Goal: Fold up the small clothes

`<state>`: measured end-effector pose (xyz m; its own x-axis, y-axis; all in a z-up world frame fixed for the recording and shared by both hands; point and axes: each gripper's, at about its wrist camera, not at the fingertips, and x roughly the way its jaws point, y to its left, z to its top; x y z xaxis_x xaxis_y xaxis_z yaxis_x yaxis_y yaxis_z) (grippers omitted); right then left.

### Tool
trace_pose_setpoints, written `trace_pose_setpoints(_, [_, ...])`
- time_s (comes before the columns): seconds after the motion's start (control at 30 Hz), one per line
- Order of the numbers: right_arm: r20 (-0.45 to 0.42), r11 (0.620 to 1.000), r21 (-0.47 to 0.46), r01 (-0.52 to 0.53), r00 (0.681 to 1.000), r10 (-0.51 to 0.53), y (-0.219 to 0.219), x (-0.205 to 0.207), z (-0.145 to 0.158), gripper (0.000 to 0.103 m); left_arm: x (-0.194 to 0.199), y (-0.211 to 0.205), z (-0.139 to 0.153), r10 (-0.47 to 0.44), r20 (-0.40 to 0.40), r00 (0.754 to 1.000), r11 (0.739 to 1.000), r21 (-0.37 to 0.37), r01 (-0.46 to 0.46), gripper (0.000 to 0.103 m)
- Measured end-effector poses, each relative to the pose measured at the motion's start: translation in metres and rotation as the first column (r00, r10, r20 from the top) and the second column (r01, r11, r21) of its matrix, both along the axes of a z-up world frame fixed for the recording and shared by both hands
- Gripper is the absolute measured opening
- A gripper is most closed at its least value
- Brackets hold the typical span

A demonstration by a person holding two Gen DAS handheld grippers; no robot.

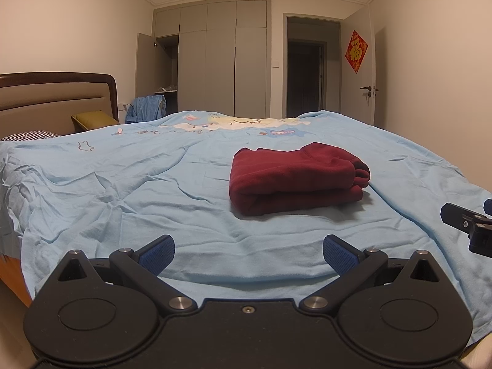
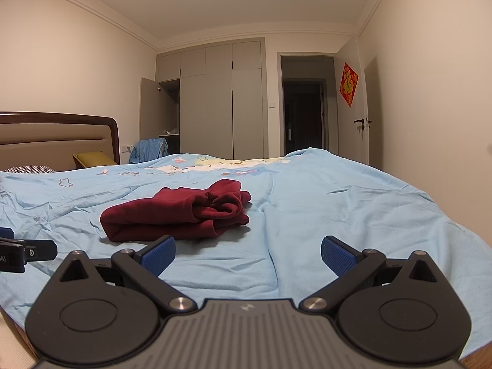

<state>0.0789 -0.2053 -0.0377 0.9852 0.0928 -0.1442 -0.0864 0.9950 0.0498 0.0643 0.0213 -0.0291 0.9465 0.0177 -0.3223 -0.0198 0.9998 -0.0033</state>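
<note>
A dark red garment (image 1: 295,178) lies folded in a thick bundle on the light blue bedsheet (image 1: 123,190); it also shows in the right wrist view as the garment (image 2: 175,215), left of centre. My left gripper (image 1: 248,256) is open and empty, held low over the sheet a short way in front of the bundle. My right gripper (image 2: 248,256) is likewise open with nothing between its blue pads (image 2: 336,258), to the right of the garment. Part of the right gripper (image 1: 470,224) shows at the left view's right edge; part of the left gripper (image 2: 24,253) shows at the right view's left edge.
The bed's padded headboard (image 1: 55,101) and pillows (image 1: 92,118) stand at the left. Behind the bed is a grey wardrobe (image 1: 215,61) with one door open, a blue cloth (image 1: 147,107) hanging near it, and an open doorway (image 1: 310,67). The bed edge drops off on the right.
</note>
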Motion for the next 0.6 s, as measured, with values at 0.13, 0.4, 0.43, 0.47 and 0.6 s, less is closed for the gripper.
trace_pose_setpoints(0.13, [0.0,1.0,0.001,0.0,1.0,0.0,-0.0002,-0.0001,0.0004,0.103,-0.0001,0.0001,-0.0025,-0.006,-0.005,1.0,1.0,-0.004,0.006,0.102])
trace_pose_setpoints(0.4, [0.0,1.0,0.005,0.002,1.0,-0.002,-0.0007,0.0002,-0.0016,0.103,-0.0002,0.0002,-0.0023,-0.011,-0.013,1.0,1.0,-0.003,0.011,0.102])
trace_pose_setpoints(0.43, [0.0,1.0,0.007,0.002,1.0,-0.002,-0.0009,0.0002,-0.0019,0.103,-0.0008,0.0,-0.0026,-0.009,-0.014,1.0,1.0,-0.003,0.009,0.102])
trace_pose_setpoints(0.47, [0.0,1.0,0.01,0.003,1.0,-0.003,-0.0016,0.0002,-0.0021,0.103,0.0004,-0.0003,-0.002,-0.007,-0.016,1.0,1.0,-0.002,0.007,0.102])
trace_pose_setpoints(0.6, [-0.003,1.0,0.019,0.007,1.0,-0.007,-0.0028,-0.0004,-0.0013,0.103,0.0002,0.0,-0.0016,-0.004,-0.018,1.0,1.0,-0.005,0.004,0.102])
